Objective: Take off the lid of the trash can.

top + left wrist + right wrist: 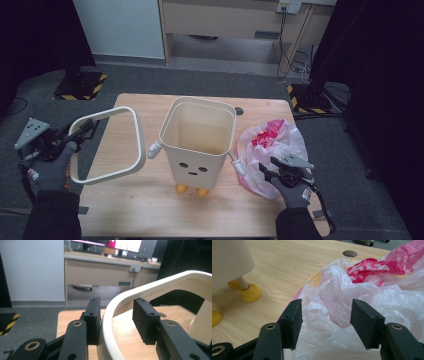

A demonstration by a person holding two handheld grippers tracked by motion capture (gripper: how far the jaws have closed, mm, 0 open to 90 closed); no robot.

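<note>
Between my left tool's (116, 320) jaws runs the cream bin rim (134, 131); one pad touches it, the other stands off, and I cannot tell whether it is clamped. Off the tabletop's (150, 210) left edge that gloved hand (50, 172) holds the rim tilted. My right tool (325, 323) gapes, released, over the crumpled plastic bag (362, 290) beside the faced bin (197, 137). No legible writing.

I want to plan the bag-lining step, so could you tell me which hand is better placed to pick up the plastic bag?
Right, probably: the right tool has its open jaws around a fold of the plastic bag, while the left tool carries the cream ring.
</note>
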